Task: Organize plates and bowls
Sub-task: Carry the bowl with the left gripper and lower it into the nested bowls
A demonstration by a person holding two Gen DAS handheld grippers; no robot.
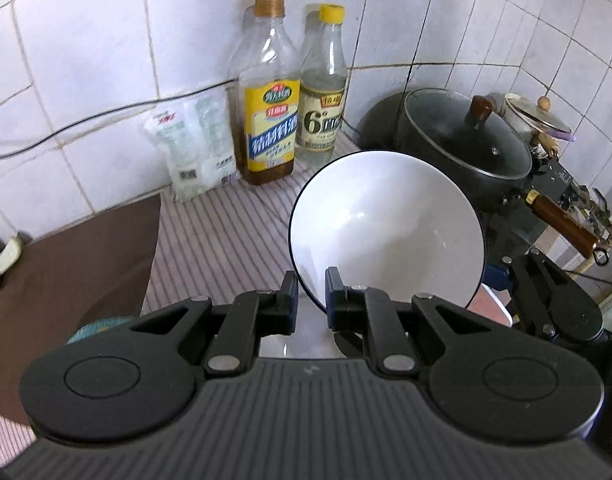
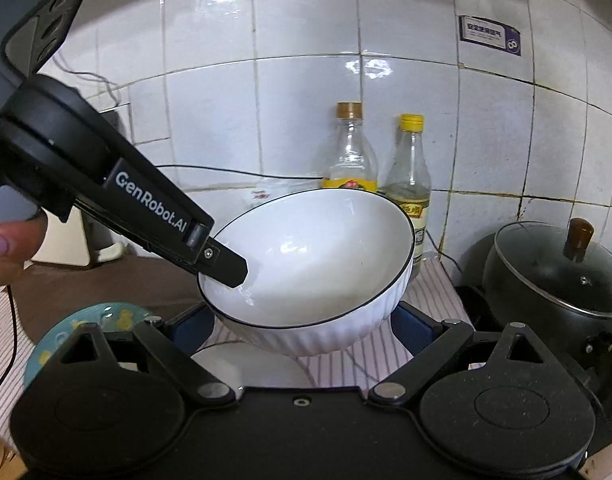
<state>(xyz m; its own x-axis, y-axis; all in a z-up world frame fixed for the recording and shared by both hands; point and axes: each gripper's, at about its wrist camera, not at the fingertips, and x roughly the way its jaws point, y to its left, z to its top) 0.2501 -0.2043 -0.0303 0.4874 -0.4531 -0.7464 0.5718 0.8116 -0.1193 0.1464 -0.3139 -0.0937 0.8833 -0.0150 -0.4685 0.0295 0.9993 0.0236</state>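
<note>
Left wrist view: the left gripper (image 1: 311, 294) pinches the near rim of the white bowl (image 1: 386, 228), one pad inside, one outside, pressed tight on the wall. The bowl hangs tilted above the striped cloth (image 1: 222, 232), clear of the bottles (image 1: 270, 92) and the lidded pot (image 1: 466, 148). A one-edge pinch lets a bowl swing, so carry it slowly and keep the rim level

Right wrist view: the bowl floats over a white plate (image 2: 258, 372), with a teal plate (image 2: 86, 328) just left. The right gripper (image 2: 306, 332) is spread wide, blue pads flanking the bowl's ribbed underside; I cannot tell whether they touch it. It would do best as a steadying cradle below while the bowl is lowered centred onto its stack, well away from the pot (image 2: 558, 272)
</note>
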